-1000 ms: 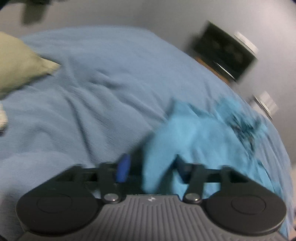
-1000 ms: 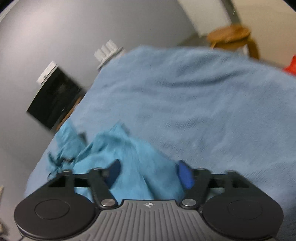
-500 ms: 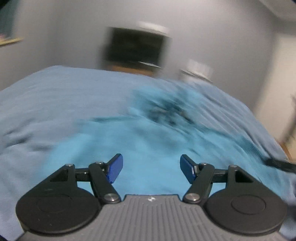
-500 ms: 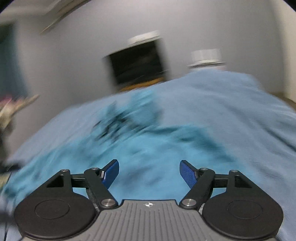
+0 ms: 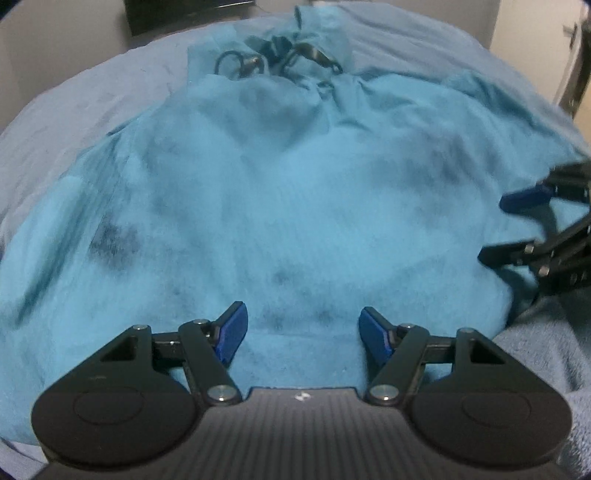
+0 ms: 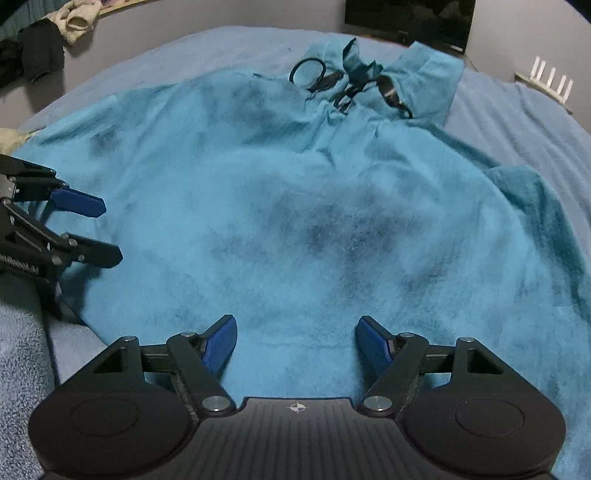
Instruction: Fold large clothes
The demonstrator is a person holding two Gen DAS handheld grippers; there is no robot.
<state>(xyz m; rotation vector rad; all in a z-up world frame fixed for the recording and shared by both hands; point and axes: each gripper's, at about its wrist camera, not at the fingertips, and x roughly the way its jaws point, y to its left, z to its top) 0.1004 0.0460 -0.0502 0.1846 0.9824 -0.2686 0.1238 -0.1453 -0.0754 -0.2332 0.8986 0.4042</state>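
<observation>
A large teal garment (image 5: 295,206) (image 6: 314,221) lies spread flat on the blue bed cover (image 5: 74,110) (image 6: 517,110). Its neck end with black cords (image 5: 273,59) (image 6: 351,81) points away from me. My left gripper (image 5: 301,310) hovers over the near hem, open, with nothing pinched between its blue pads. My right gripper (image 6: 295,321) is open over the same hem, further right. Each wrist view catches the other tool side-on: the right gripper (image 5: 496,229) at the right edge, the left gripper (image 6: 99,229) at the left edge.
A dark screen (image 6: 410,14) (image 5: 177,11) stands against the grey wall behind the bed. A white pronged object (image 6: 546,79) sits at the back right. Dark and pale clothes (image 6: 55,29) lie at the back left. A fuzzy blue fabric (image 6: 18,350) (image 5: 535,350) covers the near bed edge.
A second ago the teal cloth hung bunched between both pairs of jaws. Both views have since rolled and swung round, and the garment now lies spread flat, free of the jaws.
</observation>
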